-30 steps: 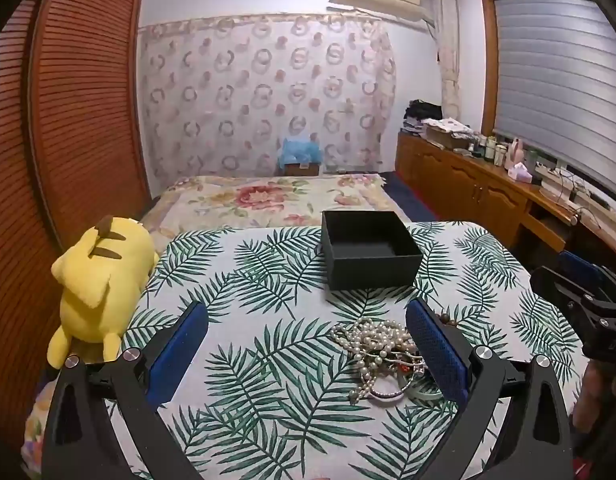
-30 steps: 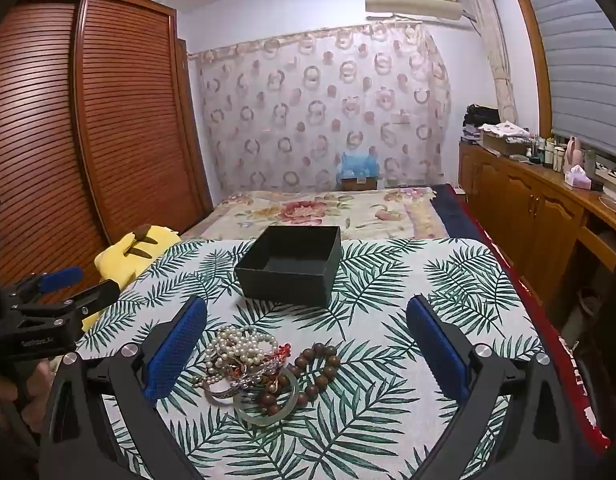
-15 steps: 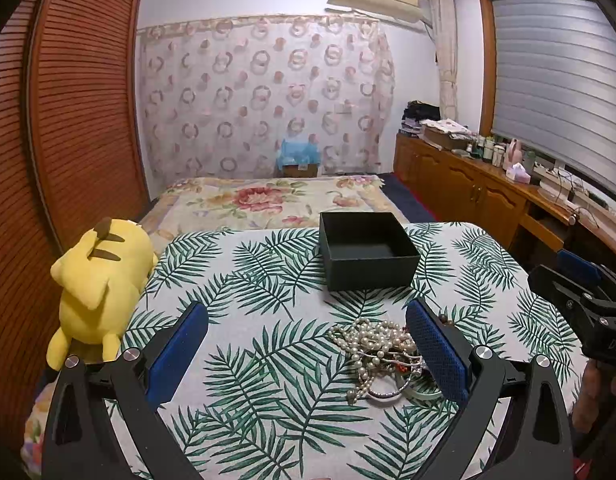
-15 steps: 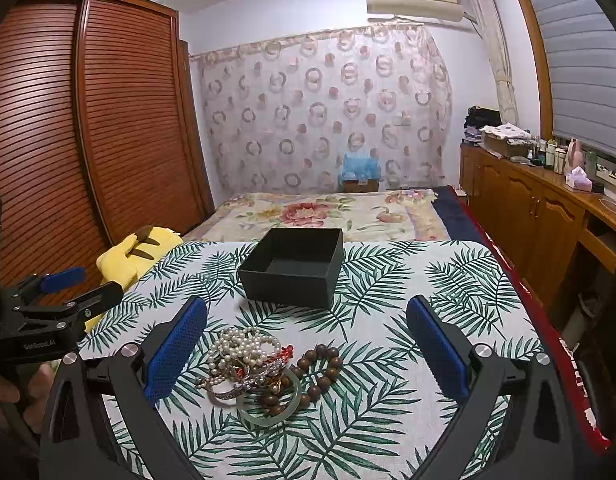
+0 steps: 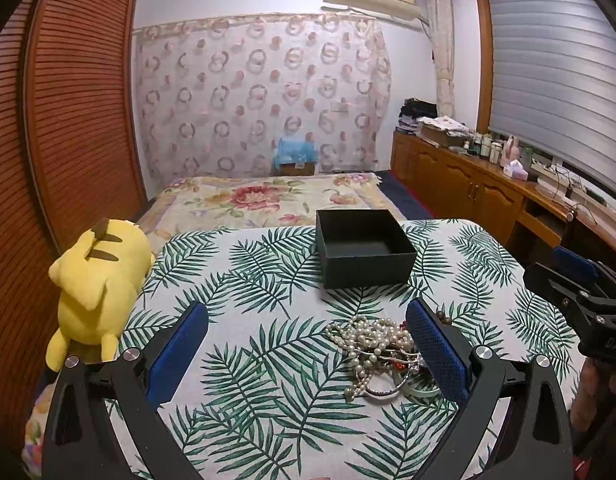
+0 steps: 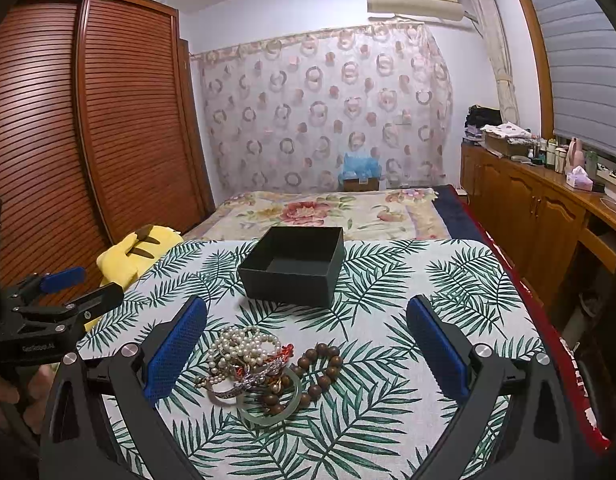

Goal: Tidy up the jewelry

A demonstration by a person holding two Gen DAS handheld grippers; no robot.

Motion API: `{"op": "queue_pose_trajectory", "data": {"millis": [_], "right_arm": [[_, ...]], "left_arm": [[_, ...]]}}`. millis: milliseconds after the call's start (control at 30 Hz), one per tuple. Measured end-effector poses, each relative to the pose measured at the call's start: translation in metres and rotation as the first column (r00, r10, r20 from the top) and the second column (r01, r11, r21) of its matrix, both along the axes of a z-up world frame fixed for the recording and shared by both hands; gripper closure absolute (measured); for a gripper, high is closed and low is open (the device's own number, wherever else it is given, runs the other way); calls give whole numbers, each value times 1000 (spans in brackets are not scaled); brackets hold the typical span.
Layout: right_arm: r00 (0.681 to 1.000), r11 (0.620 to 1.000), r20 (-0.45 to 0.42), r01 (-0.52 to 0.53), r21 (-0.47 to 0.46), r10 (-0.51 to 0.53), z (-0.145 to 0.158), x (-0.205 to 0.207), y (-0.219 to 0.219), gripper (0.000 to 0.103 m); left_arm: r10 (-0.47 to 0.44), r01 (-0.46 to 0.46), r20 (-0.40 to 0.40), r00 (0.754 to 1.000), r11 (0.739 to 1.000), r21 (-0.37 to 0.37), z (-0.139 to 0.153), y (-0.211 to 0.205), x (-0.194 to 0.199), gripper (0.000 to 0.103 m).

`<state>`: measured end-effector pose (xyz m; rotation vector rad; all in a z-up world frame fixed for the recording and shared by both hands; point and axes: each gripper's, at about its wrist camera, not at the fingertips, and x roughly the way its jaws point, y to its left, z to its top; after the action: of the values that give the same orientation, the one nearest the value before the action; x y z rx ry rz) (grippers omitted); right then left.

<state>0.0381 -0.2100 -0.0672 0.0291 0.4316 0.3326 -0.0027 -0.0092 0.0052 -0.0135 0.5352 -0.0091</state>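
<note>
Between the right gripper point(image 6: 306, 350) fingers' spread lies the jewelry pile point(image 6: 264, 368).

Black box point(image 6: 296, 276), green palm-leaf tablecloth point(image 6: 427, 280), yellow plush toy point(image 5: 96, 280).

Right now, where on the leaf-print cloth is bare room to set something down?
Free: the cloth right of the black box and wooden bead bracelet; also left of the jewelry pile, toward the yellow plush. Crowded: in front of the box.

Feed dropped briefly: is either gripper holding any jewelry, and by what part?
Nothing held. Left gripper and right gripper are open; the jewelry pile lies untouched.
</note>
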Motion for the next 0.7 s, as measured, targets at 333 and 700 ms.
{"op": "queue_pose_trajectory", "data": {"millis": [333, 700], "right_arm": [[1000, 1000, 2, -1, -1, 1, 4, -2, 3, 2], [1000, 1000, 2, -1, -1, 1, 5, -3, 5, 2]], "left_arm": [[-1, 1, 1, 1000, 1000, 3, -1, -1, -1, 7], [-1, 1, 1, 1000, 1000, 3, 0, -2, -1, 7]]}}
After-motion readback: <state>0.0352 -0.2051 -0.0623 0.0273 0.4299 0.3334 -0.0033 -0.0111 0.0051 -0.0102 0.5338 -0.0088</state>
